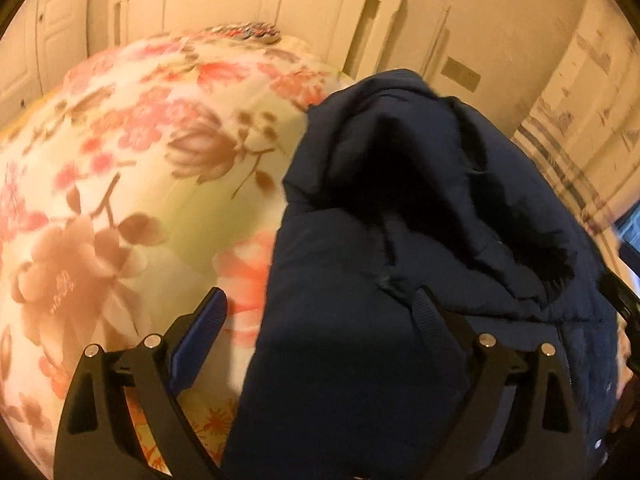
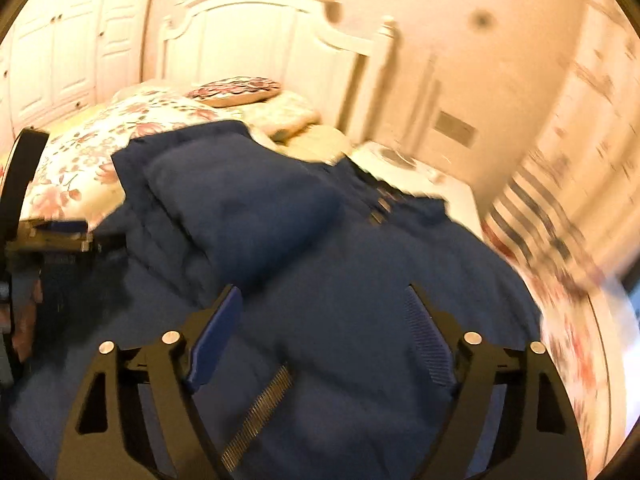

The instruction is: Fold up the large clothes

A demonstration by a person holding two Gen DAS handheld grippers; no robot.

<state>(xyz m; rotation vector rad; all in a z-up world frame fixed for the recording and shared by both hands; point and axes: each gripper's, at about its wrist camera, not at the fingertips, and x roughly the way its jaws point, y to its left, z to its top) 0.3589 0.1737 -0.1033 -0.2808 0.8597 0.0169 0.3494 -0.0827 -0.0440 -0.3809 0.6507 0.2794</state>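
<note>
A navy padded jacket (image 1: 400, 240) lies on the floral bedspread (image 1: 120, 160), and its dark hood opening faces the left wrist camera. My left gripper (image 1: 320, 292) is open wide over the jacket's left edge. One blue pad (image 1: 200, 340) is over the bedspread and the other pad (image 1: 430, 312) is against navy cloth, without pinching it. In the blurred right wrist view the jacket (image 2: 320, 260) fills the middle, with a folded part (image 2: 240, 200) on top and a zipper (image 2: 260, 412) near the camera. My right gripper (image 2: 323, 288) hovers open above the cloth, holding nothing.
A white headboard (image 2: 260, 40) and patterned pillows (image 2: 236, 90) stand at the far end of the bed. White wardrobe doors (image 2: 60, 60) are on the left. A striped cloth (image 2: 540, 208) hangs at the right. Part of the other gripper (image 2: 24, 200) shows at the left edge.
</note>
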